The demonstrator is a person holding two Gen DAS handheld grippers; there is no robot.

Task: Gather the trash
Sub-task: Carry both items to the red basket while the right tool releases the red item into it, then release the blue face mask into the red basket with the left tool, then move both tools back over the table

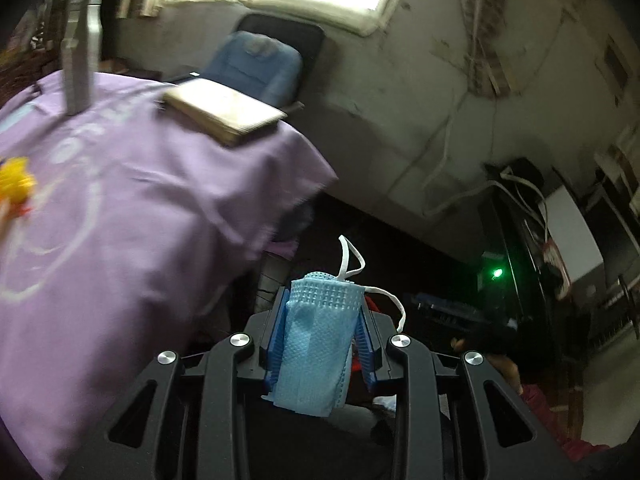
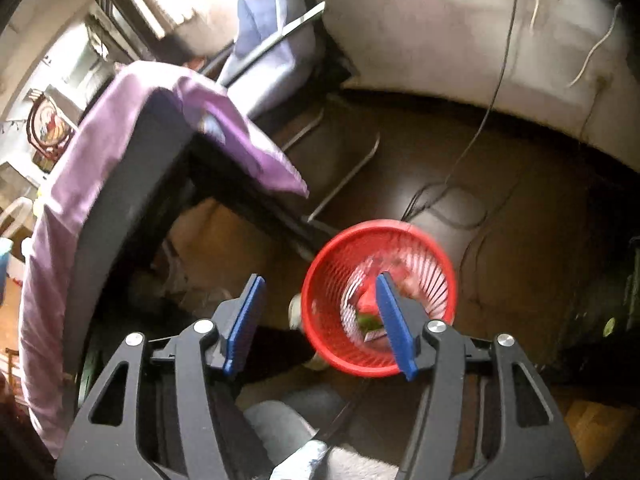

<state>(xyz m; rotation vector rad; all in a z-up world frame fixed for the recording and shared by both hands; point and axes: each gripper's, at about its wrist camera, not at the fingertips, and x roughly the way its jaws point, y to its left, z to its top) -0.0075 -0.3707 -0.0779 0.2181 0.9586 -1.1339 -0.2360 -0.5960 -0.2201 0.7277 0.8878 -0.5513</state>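
Note:
In the left wrist view my left gripper (image 1: 325,292) is shut on a crumpled blue face mask (image 1: 316,340), whose white ear loops (image 1: 352,258) stick out past the blue pads. It hangs off the corner of the purple-covered table (image 1: 132,200), over the dark floor. In the right wrist view my right gripper (image 2: 320,280) is open, with nothing between its blue pads (image 2: 246,320). It points down at a red mesh waste basket (image 2: 328,280) on the floor. Pieces of green and white trash (image 2: 366,322) lie at the bottom of the basket.
A silver bottle (image 1: 82,52), a tan book (image 1: 224,110) and a yellow object (image 1: 16,180) sit on the table. A blue-cushioned chair (image 2: 272,40) stands by the table's far end. Cables (image 2: 452,184) trail over the dark floor by the wall. A person's grey-clad legs (image 2: 280,432) show below the right gripper.

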